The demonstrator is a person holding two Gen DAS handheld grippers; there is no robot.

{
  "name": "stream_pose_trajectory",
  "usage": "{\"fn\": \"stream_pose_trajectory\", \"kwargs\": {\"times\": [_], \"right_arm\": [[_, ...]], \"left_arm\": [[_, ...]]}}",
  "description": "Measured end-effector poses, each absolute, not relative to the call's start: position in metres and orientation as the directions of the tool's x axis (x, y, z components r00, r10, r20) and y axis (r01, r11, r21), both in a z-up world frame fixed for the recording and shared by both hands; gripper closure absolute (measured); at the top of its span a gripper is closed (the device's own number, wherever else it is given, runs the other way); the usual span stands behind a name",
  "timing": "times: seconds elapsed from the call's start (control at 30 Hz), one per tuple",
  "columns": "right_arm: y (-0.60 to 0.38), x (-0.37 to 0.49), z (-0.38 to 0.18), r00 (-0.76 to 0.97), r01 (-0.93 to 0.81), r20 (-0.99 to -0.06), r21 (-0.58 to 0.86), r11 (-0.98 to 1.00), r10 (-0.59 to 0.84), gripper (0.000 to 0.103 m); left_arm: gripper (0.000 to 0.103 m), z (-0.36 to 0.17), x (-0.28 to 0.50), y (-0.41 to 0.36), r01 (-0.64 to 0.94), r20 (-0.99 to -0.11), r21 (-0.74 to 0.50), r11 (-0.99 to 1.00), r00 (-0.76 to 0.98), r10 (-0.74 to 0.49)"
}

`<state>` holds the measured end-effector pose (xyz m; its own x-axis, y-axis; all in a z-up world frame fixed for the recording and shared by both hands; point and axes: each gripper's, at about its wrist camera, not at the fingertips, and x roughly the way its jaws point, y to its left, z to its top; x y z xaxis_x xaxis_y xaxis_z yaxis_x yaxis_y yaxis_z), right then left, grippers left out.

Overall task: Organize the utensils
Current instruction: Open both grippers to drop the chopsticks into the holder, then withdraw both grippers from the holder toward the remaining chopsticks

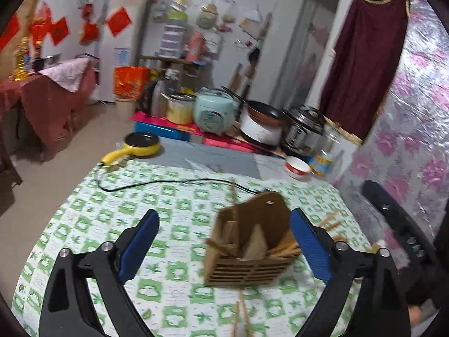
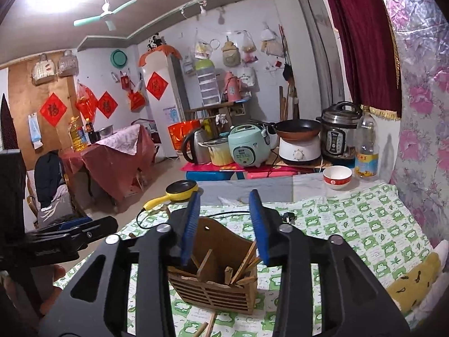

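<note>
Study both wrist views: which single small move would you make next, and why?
Probably lower the left gripper to the loose chopsticks lying on the tablecloth in front of the wooden holder and pick them up. Both grippers look open and empty, the holder already has utensils inside, and these sticks remain outside it.

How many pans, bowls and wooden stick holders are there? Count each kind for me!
Pans: 2, the yellow pan and the brown frying pan
Bowls: 1, the red and white bowl
Holders: 1, the wooden holder
Total: 4
</note>
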<state>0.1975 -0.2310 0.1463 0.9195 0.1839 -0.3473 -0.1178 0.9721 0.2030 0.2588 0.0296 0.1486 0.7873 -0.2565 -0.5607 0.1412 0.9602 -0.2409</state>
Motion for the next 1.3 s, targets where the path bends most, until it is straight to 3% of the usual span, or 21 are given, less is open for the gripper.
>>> {"fn": "stream_pose_trajectory", "kwargs": {"times": [0.27,0.43,0.77,1.03,1.3], "right_arm": [[-0.217,0.186,0.147,0.934,-0.105,-0.326,0.151,0.983,0.149,0.028],[-0.211,0.169,0.149,0.951,-0.095,-0.281,0.141,0.985,0.132,0.016],[-0.209,0.135,0.156,0.964,-0.12,-0.218,0.164,0.979,0.155,0.008],[-0.196,0.121,0.16,0.963,-0.155,-0.197,0.141,0.978,0.181,0.007],[-0.187,0.12,0.143,0.95,-0.16,-0.25,0.116,0.98,0.185,0.007]], "left_arm": [[0.006,0.115,0.25,0.065,0.061,-0.557,-0.258,0.964,0.806,-0.2],[0.006,0.103,0.237,0.067,0.014,-0.53,-0.208,0.978,0.839,-0.124],[0.006,0.082,0.21,0.037,-0.015,-0.481,0.014,1.0,0.876,0.02],[0.006,0.059,0.209,0.034,-0.017,-0.534,0.03,0.999,0.845,0.031],[0.006,0.058,0.205,0.03,-0.019,-0.52,0.054,0.998,0.853,0.044]]}}
